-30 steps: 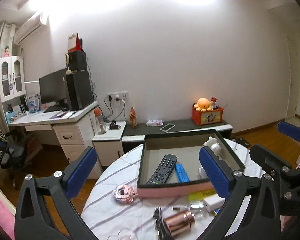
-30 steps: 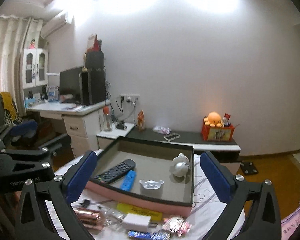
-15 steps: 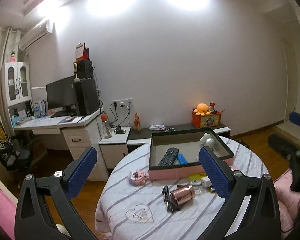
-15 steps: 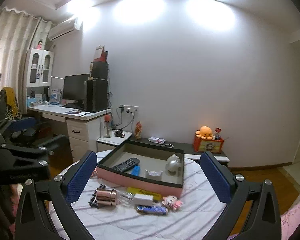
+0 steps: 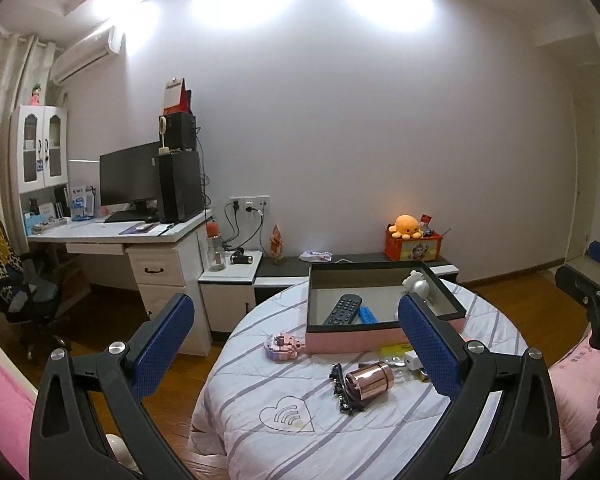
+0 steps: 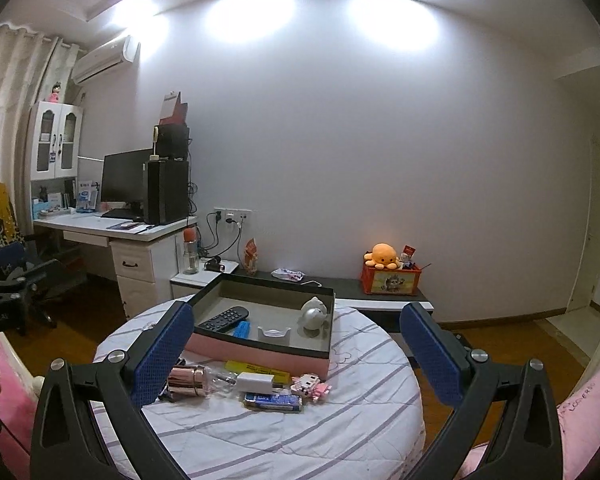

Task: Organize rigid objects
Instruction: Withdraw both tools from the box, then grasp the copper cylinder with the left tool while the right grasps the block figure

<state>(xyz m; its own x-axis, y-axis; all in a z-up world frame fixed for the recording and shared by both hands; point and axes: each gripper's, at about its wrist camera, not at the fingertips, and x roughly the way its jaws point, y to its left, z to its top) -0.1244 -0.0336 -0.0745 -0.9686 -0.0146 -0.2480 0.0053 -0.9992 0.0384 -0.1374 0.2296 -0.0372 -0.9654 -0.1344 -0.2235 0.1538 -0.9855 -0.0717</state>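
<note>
**Pink tray's half loaded, both your grippers wide and empty**

The pink-walled rectangular tray point(image 6: 260, 350) sits toward the back of the round table point(image 6: 284, 436), holding a black remote point(image 6: 224, 319), a blue bar point(image 6: 242, 329) and a glossy white figurine point(image 6: 314, 314). In front of it lie a shiny copper cylinder point(image 5: 370, 379), a white charger block point(image 6: 256, 382) and a blocky pink toy point(image 5: 282, 346) on the striped quilted cloth. Your left gripper point(image 5: 296, 352) and right gripper point(image 6: 296, 354) hang back from the table, blue textured pads spread wide, gripping nothing.

Left tool point(image 5: 296, 344), jaws spread wide and empty, hangs above the tabletop point(image 5: 284, 392) near a copper canister point(image 5: 370, 379) and pink-sided tray point(image 5: 356, 338).
</note>
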